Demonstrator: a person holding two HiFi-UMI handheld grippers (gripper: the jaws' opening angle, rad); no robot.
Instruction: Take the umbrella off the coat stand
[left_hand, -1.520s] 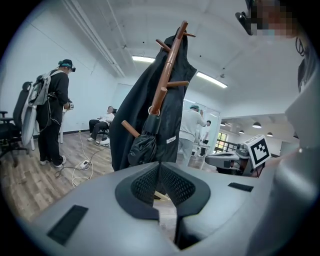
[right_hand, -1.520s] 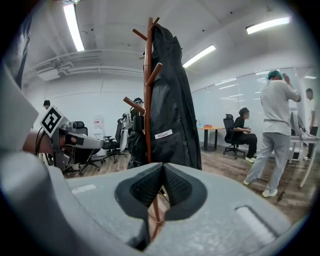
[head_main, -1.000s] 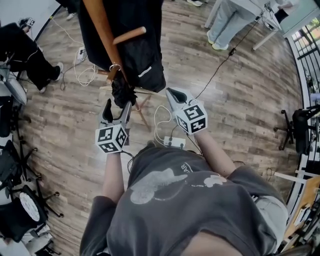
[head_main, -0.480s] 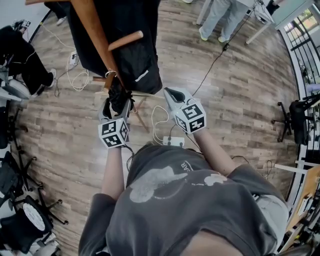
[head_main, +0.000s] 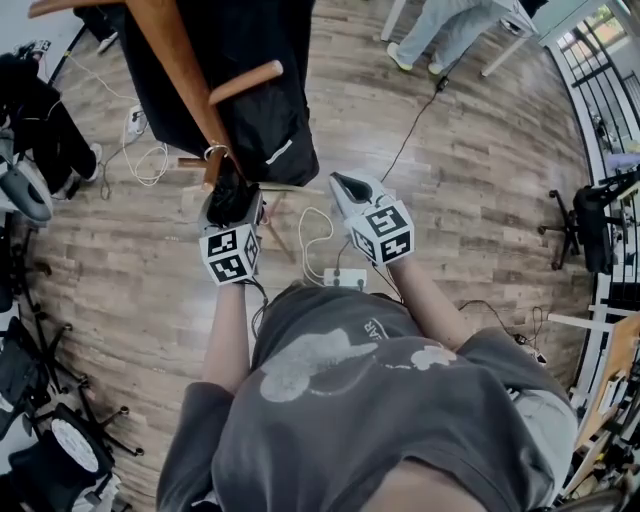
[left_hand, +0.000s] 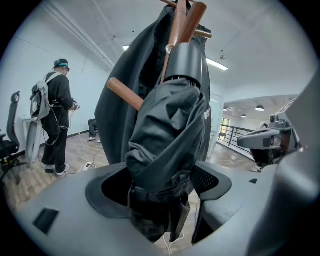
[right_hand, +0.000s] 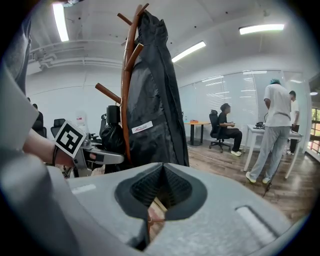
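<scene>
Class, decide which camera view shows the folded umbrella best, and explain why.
The left gripper view: the umbrella fills the centre, its folds clear, between open jaws. The head view shows only a dark bundle against the coat stand; the right gripper view, a dark shape beside the stand.

Umbrella (left_hand: 167, 135) hanging on coat stand (head_main: 185, 70), before coat (head_main: 265, 90), between left gripper (head_main: 235, 205) jaws. Right gripper (head_main: 350, 190) to its right, apart from stand. Power strip (head_main: 345, 280) on floor (head_main: 480, 200) below.
</scene>
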